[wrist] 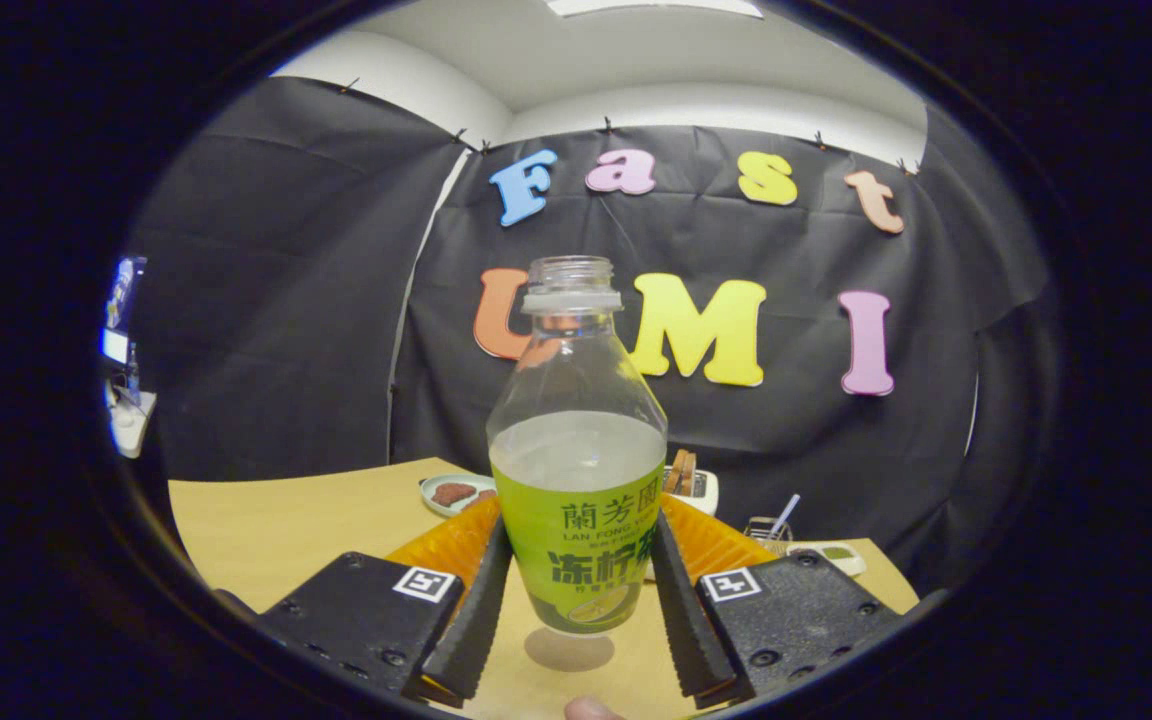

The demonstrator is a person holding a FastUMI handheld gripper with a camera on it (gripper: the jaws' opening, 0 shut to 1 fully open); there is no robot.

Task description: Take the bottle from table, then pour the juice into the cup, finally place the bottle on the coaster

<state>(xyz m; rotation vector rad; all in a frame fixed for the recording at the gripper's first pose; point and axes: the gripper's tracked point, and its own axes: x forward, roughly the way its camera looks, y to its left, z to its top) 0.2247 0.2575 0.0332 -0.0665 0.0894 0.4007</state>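
Black cloth walls close off the booth behind a pale wooden table (266, 530). Above the tabletop, casting a shadow on it, an uncapped bottle (578, 470) stands upright between the fingers, partly filled with cloudy juice and wrapped in a green label. The gripper (578, 610) has both fingers pressed against the bottle's lower sides. Beyond them sits a small plate (456, 493) holding something reddish-brown.

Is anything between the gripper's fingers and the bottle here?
No. The bottle stands upright, uncapped, between the gripper fingers, which press its label on both sides; it seems lifted, its shadow on the table.
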